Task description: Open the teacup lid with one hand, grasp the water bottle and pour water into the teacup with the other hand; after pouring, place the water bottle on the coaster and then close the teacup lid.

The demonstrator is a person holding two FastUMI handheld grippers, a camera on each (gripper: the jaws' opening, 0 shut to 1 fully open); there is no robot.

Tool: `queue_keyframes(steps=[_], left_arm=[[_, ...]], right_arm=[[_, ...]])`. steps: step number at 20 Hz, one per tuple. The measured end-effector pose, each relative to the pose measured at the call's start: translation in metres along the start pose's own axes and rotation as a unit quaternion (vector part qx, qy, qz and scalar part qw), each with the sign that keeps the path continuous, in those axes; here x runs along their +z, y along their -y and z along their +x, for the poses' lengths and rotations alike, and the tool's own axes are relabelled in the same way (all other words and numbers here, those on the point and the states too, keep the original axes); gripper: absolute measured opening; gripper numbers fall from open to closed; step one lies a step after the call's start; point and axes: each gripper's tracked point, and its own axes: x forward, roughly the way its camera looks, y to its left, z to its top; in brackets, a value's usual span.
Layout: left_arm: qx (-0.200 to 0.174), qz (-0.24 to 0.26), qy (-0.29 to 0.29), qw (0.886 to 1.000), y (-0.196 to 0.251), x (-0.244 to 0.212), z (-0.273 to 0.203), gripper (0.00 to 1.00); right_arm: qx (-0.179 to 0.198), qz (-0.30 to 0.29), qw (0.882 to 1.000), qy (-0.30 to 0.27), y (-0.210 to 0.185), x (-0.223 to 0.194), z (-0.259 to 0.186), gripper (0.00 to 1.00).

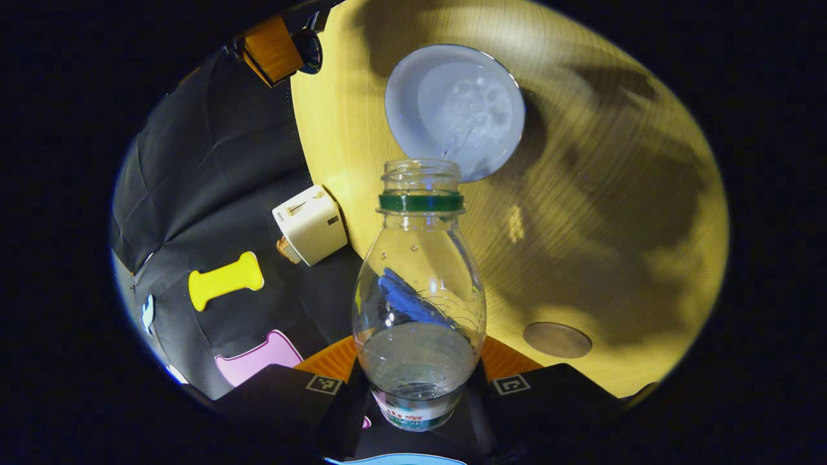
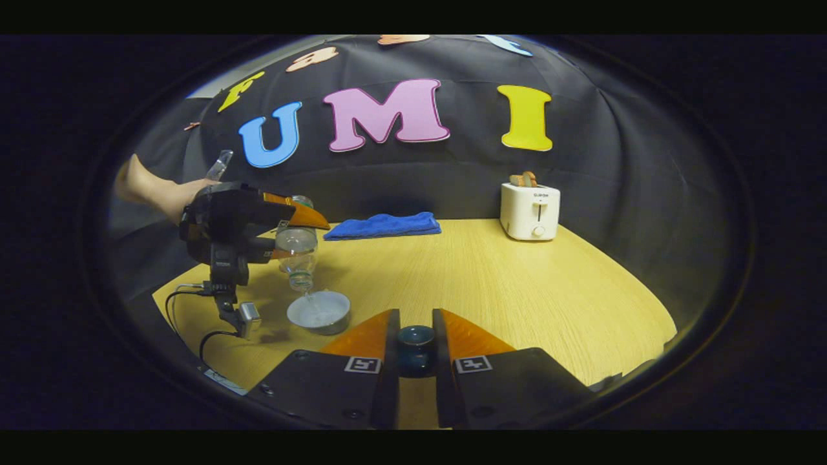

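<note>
In the left gripper view, the left gripper (image 1: 418, 381) has its two orange fingers clamped on the lower body of a clear plastic water bottle (image 1: 418, 290), one finger pressing on each side. The bottle is uncapped, with a green ring below its open mouth, and it is tipped forward so that the mouth points down toward the teacup (image 1: 455, 111). Water sits in the lower part of the bottle, and a thin stream runs from the mouth into the cup. The teacup is pale, round and open, seen from above, with bubbling water inside. It stands on a light wooden table (image 1: 614, 213). Near the bottle's right side, a small round brown coaster (image 1: 557, 340) lies flat on the table, well apart from the teacup. Beyond the table's edge a white toaster (image 1: 311, 225) is seen.

In the right gripper view, the right gripper (image 2: 415, 349) has its orange fingers pressed against both sides of a small dark teal knob, the teacup lid (image 2: 415, 347), held above the table. Farther off to the left, the other gripper holds the tilted bottle (image 2: 297, 248) over the white teacup (image 2: 319, 310), with a person's hand (image 2: 152, 188) behind it and cables hanging below. A folded blue cloth (image 2: 382, 225) lies at the back of the table (image 2: 549, 290), and the toaster (image 2: 530, 210), with bread in its slots, stands at the back right.
</note>
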Motion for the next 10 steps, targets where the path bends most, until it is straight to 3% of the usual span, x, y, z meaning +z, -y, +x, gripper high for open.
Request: queue_keyframes(steps=[10], left_arm=[[0.026,0.032,0.004,0.999,-0.014,0.000,-0.004,0.69]], right_arm=[[0.005,0.006,1.000,0.007,-0.006,0.006,-0.001,0.27]])
